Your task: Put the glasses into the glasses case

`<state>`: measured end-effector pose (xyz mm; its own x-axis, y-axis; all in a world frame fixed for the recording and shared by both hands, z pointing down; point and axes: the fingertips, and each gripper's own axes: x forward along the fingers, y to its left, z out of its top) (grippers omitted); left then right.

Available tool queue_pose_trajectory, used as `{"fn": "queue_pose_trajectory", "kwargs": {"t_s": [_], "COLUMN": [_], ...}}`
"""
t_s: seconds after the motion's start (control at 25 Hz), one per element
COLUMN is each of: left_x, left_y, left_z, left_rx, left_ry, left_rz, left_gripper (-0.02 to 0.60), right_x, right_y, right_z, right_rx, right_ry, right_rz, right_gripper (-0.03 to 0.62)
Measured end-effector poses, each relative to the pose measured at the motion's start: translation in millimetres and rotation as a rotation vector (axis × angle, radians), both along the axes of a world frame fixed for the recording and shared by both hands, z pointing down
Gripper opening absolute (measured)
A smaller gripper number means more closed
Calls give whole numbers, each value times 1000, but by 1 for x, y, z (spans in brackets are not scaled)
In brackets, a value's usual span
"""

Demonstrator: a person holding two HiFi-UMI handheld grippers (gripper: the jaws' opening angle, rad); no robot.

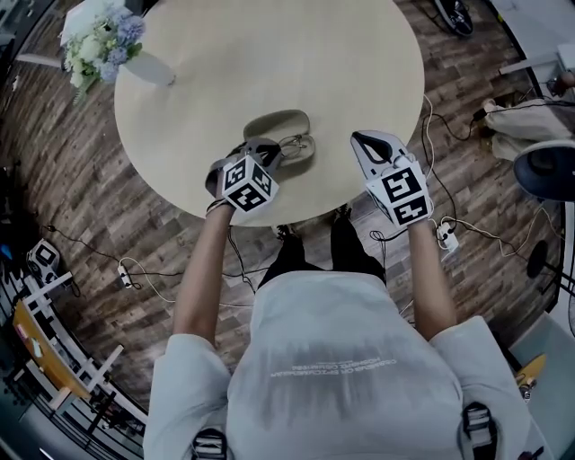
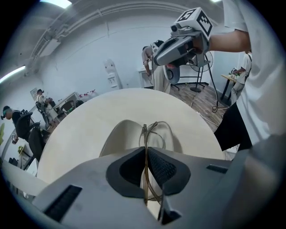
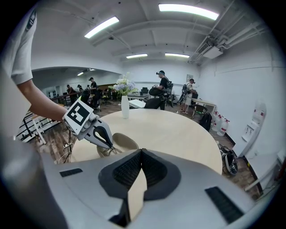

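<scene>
You're pinching the glasses in the left gripper, with the case just beyond its jaws. The right gripper is pressing its jaws together, empty. Next: lower in, release.

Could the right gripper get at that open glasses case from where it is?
Probably yes: only bare table lies between the right gripper and the glasses case, though the left gripper, clamping the glasses, crowds its left end.

We look down on a round, pale table standing on a dark wood-plank floor. A white vase of flowers sits near the table's far edge, and cables trail across the boards. Around us white walls rise to a ceiling with long strip lights, and people stand at the far end.
</scene>
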<state>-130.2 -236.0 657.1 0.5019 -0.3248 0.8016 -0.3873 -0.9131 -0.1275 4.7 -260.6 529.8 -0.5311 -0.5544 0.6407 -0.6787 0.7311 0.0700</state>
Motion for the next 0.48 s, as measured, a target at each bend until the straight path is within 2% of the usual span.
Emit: {"fn": "queue_pose_trajectory", "kwargs": {"t_s": [0.48], "left_x": [20], "left_y": [28], "left_z": [23], "left_rx": [-94], "left_ry": [-17], "left_rz": [76], "left_gripper": [25], "right_x": [7], "right_y": [4], "right_z": [7], "right_rx": [-16], "right_ry": [4], "right_rz": [2], "right_gripper": [0]}}
